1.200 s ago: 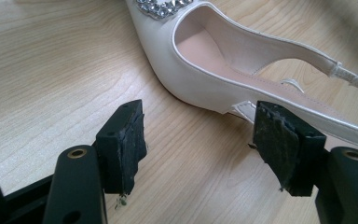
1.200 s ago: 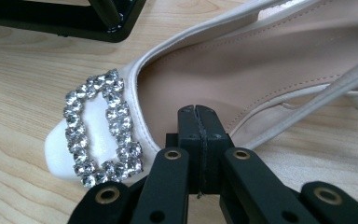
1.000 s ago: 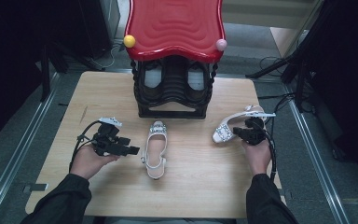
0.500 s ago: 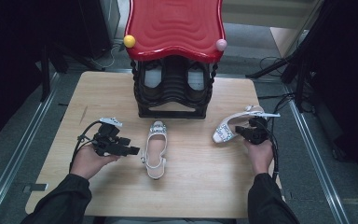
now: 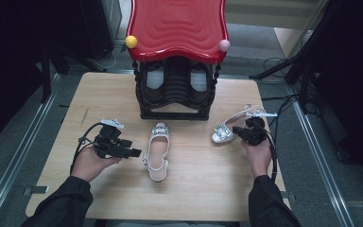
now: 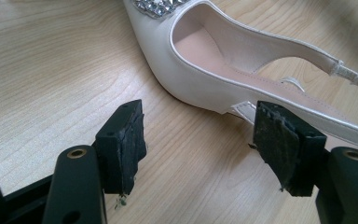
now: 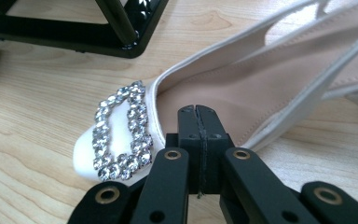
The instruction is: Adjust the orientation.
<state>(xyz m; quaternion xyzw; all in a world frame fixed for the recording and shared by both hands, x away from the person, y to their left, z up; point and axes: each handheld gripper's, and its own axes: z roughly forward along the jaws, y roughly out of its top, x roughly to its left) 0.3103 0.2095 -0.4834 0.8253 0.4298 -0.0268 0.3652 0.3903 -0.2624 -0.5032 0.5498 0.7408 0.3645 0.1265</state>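
Two white slingback shoes with rhinestone buckles lie on the wooden table (image 5: 208, 189). The middle shoe (image 5: 157, 151) points its toe at the rack. My left gripper (image 5: 136, 152) lies in a palm to its left and is open. In the left gripper view (image 6: 198, 140) the pads are wide apart and short of that shoe's side (image 6: 205, 60). The second shoe (image 5: 226, 131) lies at the right, toe to the left. My right gripper (image 5: 237, 129) is shut beside it. In the right gripper view its jaws (image 7: 198, 114) are pressed together over the near rim of the shoe (image 7: 261, 88), next to the buckle (image 7: 119, 137).
A black shoe rack (image 5: 175, 101) with a red wavy top (image 5: 177, 23) stands at the table's back middle. Dark shoes (image 5: 153, 80) sit inside it. A yellow ball (image 5: 131, 41) and a pink ball (image 5: 224, 45) sit at the top's corners. The rack's foot (image 7: 74, 37) is close beyond the right shoe.
The right hand has shifted very slightly by the right shoe. The left hand and the middle shoe stand as before.
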